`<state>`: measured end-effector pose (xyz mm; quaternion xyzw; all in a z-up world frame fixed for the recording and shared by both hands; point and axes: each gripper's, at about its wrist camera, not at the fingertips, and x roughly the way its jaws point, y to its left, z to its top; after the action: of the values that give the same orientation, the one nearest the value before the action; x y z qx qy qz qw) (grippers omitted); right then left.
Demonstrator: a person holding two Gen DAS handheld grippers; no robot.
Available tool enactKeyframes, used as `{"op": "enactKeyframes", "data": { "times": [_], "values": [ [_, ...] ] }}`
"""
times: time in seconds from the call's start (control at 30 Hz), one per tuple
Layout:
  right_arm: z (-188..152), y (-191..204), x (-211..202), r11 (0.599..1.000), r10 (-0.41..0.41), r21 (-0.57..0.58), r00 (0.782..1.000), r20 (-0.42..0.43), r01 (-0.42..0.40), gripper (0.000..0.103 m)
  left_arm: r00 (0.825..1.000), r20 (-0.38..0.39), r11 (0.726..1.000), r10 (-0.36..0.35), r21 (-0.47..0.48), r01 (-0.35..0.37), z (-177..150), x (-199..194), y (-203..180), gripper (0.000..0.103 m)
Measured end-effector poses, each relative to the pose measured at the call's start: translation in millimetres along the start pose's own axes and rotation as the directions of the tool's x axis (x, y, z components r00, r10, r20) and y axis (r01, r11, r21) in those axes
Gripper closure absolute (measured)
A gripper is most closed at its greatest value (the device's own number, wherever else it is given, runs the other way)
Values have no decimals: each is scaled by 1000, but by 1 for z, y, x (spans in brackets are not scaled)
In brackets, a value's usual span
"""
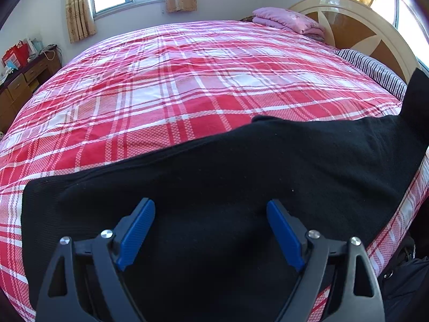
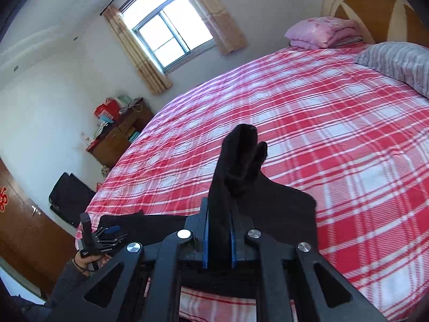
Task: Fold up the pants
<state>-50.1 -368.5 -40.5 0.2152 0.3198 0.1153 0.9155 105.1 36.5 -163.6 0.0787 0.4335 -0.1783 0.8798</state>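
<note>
Left wrist view first: the left gripper [image 1: 210,230] hangs over the black pants [image 1: 241,174], its two blue pads [image 1: 138,230] spread wide with nothing pinched between them. Only dark cloth shows in the gap below. Whether the tips rest on the fabric I cannot tell. The pants lie flat along the near edge of the bed, on the red and white checked bedspread [image 1: 166,80], and one end of them rises off the bed at the right edge of the picture.

From the right wrist view, the right gripper [image 2: 219,230] has its jaws pressed close together on a bunched fold of the pants [image 2: 236,161], which stands up out of the pads and droops over at the top. Behind it, the remaining dark cloth spreads flat on the bedspread [image 2: 321,147]. Down at the lower left, a hand [image 2: 85,261] in a dark sleeve holds the left gripper [image 2: 107,234] near the bed's edge.

Across the bed, a folded pink blanket [image 1: 288,18] sits by the wooden headboard [image 1: 356,26], with a striped pillow [image 1: 375,67] beside it. A wooden dresser [image 2: 120,139] with red bags on top stands against the far wall under the curtained window [image 2: 171,32].
</note>
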Motion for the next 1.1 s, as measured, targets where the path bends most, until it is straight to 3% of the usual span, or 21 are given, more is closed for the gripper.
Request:
{"op": "enactKeyframes", "data": {
  "times": [0.63, 1.0, 1.1],
  "values": [
    [-24, 103, 114, 977, 114, -156, 972, -204, -147, 92, 999, 11, 999, -44, 3, 44, 6, -14, -11, 15],
    [-62, 140, 174, 954, 74, -251, 941, -330, -163, 92, 997, 17, 997, -70, 23, 69, 8, -17, -22, 15],
    [-79, 144, 197, 944, 53, -278, 917, -396, -174, 89, 996, 14, 996, -85, 20, 85, 7, -17, -26, 15]
  ]
}}
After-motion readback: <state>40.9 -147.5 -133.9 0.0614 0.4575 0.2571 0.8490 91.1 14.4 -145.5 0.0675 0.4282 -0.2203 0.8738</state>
